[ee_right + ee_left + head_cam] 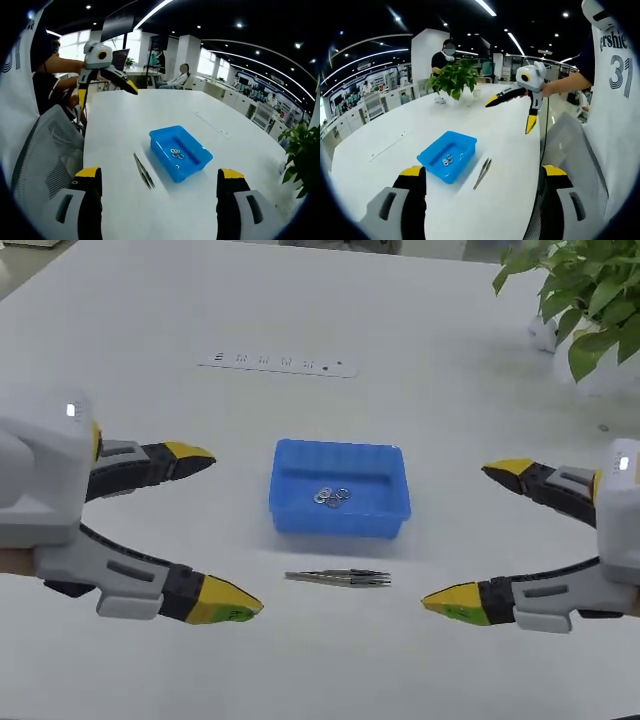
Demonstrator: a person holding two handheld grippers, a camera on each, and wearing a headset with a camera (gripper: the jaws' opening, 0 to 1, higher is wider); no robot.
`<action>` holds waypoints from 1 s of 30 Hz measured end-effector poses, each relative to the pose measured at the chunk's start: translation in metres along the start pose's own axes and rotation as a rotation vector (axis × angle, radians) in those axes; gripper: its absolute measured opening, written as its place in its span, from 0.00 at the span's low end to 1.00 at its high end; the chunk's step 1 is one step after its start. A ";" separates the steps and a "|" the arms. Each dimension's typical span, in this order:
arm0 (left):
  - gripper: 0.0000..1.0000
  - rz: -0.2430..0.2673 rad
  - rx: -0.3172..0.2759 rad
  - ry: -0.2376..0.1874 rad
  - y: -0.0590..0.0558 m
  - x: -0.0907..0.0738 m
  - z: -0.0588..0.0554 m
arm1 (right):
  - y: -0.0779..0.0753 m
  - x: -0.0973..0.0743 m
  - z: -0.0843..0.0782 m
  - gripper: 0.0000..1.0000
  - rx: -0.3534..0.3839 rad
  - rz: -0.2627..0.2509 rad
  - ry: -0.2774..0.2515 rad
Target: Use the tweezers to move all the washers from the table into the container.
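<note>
A blue container (340,490) sits mid-table with several washers (332,497) lying inside it. The metal tweezers (338,578) lie flat on the table just in front of it. My left gripper (210,530) hovers to the left of the container, open and holding nothing. My right gripper (480,535) hovers to the right, also open and holding nothing. In the left gripper view the container (447,156), washers (448,160) and tweezers (482,172) lie ahead, with the right gripper (512,112) across the table. The right gripper view shows the container (180,152), washers (176,153), tweezers (144,171) and the left gripper (107,82).
A white power strip (277,363) lies behind the container. A potted plant (585,300) stands at the back right corner. A grey mesh chair (47,150) sits at the table's edge. People are in the background of the office.
</note>
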State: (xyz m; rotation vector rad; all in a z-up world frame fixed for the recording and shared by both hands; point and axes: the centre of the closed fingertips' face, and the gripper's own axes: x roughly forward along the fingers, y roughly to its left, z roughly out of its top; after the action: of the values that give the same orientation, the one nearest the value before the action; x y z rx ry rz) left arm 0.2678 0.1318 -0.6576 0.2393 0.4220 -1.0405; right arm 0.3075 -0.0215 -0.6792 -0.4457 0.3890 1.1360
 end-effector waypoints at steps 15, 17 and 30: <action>0.99 0.010 0.004 0.002 -0.008 -0.008 -0.006 | 0.017 -0.007 -0.001 0.94 0.004 0.018 0.029; 0.99 0.009 0.002 0.012 -0.009 -0.009 -0.008 | 0.018 -0.009 0.000 0.94 0.008 0.016 0.028; 0.91 -0.005 -0.013 -0.017 -0.013 -0.010 0.003 | 0.019 -0.020 0.001 0.92 0.032 -0.009 0.018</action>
State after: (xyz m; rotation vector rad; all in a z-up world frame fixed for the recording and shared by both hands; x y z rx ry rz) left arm 0.2530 0.1318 -0.6505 0.2178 0.4138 -1.0442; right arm 0.2832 -0.0294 -0.6706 -0.4292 0.4200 1.1157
